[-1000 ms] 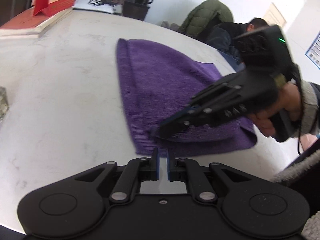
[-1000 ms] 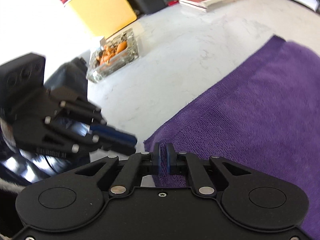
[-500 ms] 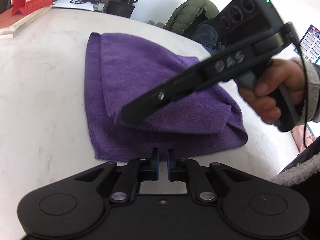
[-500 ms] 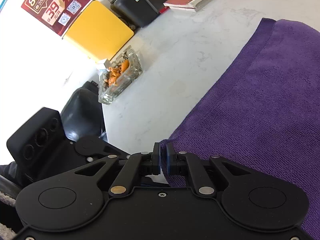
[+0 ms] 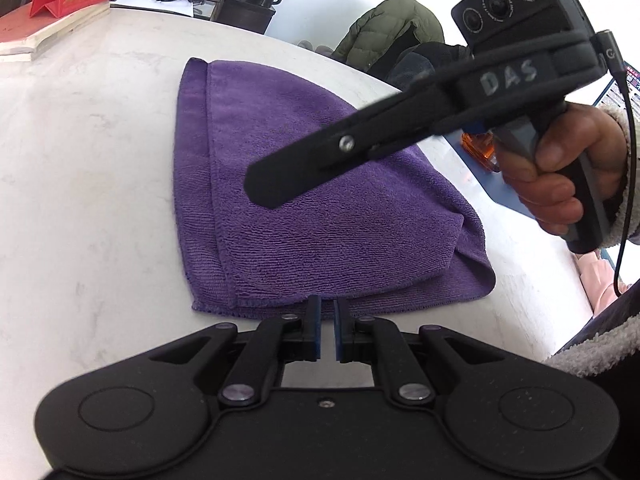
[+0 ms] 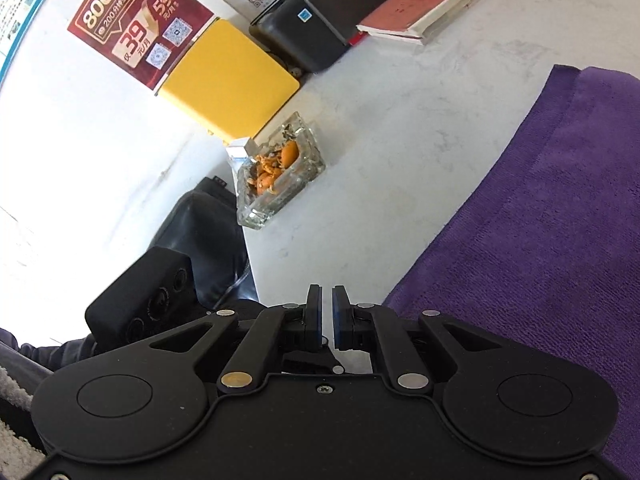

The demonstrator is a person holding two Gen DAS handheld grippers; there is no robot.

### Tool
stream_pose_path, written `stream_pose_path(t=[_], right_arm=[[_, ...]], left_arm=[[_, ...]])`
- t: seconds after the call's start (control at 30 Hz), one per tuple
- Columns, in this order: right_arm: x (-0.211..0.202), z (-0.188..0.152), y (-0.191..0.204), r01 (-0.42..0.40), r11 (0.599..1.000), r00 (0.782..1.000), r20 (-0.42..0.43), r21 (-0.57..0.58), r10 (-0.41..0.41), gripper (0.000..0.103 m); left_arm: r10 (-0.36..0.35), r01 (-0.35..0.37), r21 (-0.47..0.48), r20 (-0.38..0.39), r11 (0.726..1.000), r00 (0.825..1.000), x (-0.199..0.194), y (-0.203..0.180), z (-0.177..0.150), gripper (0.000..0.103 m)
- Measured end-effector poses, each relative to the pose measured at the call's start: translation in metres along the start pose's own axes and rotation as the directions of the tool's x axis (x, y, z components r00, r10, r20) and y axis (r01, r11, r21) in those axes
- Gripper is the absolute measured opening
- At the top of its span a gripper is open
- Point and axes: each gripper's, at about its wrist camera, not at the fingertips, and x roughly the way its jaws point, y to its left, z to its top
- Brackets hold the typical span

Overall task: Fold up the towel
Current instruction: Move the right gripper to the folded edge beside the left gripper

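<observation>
A purple towel [image 5: 320, 200] lies folded on the white marble table [image 5: 88, 200], its upper layer set back from the near hem. My left gripper [image 5: 327, 308] is shut and empty, its tips just at the towel's near edge. My right gripper [image 5: 260, 192], held by a hand [image 5: 560, 176], hovers edge-on above the towel's middle, clear of the cloth. In the right wrist view that gripper [image 6: 327, 300] is shut with nothing between its pads, just left of the towel [image 6: 540, 240] and near its corner.
A glass ashtray with orange peel [image 6: 280, 176] sits near the table's edge, left of the towel. Red books [image 6: 420, 12], a black box [image 6: 316, 28] and a yellow box [image 6: 228, 80] lie beyond. A dark coat [image 5: 392, 28] rests behind the table.
My right gripper has lifted off the towel's near corner and now hangs above the cloth. My left gripper has come up to the towel's near hem. Both stayed shut.
</observation>
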Motion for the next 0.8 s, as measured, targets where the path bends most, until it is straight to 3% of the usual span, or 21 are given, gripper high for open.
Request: stream_pose_path(t=[0.13, 0.27, 0.4, 0.53, 0.8], right_arm=[[0.004, -0.003, 0.009, 0.131, 0.972, 0.988, -0.053, -0.194, -0.144, 0.008], [0.007, -0.016, 0.021, 0.219, 0.877, 0.954, -0.093, -0.427, -0.283, 0.018], [-0.001, -0.038, 0.027, 0.22, 0.81, 0.931, -0.132, -0.544, -0.341, 0.027], [0.004, -0.057, 0.036, 0.207, 0.738, 0.905, -0.16, -0.642, -0.393, 0.028], [0.023, -0.068, 0.042, 0.201, 0.653, 0.889, -0.144, -0.73, -0.435, 0.028]], left_arm=[[-0.004, 0.004, 0.003, 0.0, 1.0, 1.0, -0.001, -0.001, -0.001, 0.006], [-0.004, 0.004, 0.01, -0.002, 1.0, 1.0, -0.001, -0.001, -0.002, 0.006], [-0.007, 0.007, 0.006, -0.004, 1.0, 1.0, 0.001, 0.0, 0.0, 0.006], [-0.008, 0.008, 0.011, -0.011, 1.0, 1.0, 0.001, 0.002, 0.002, 0.006], [-0.008, 0.008, 0.021, -0.02, 1.0, 1.0, 0.001, 0.001, 0.002, 0.006]])
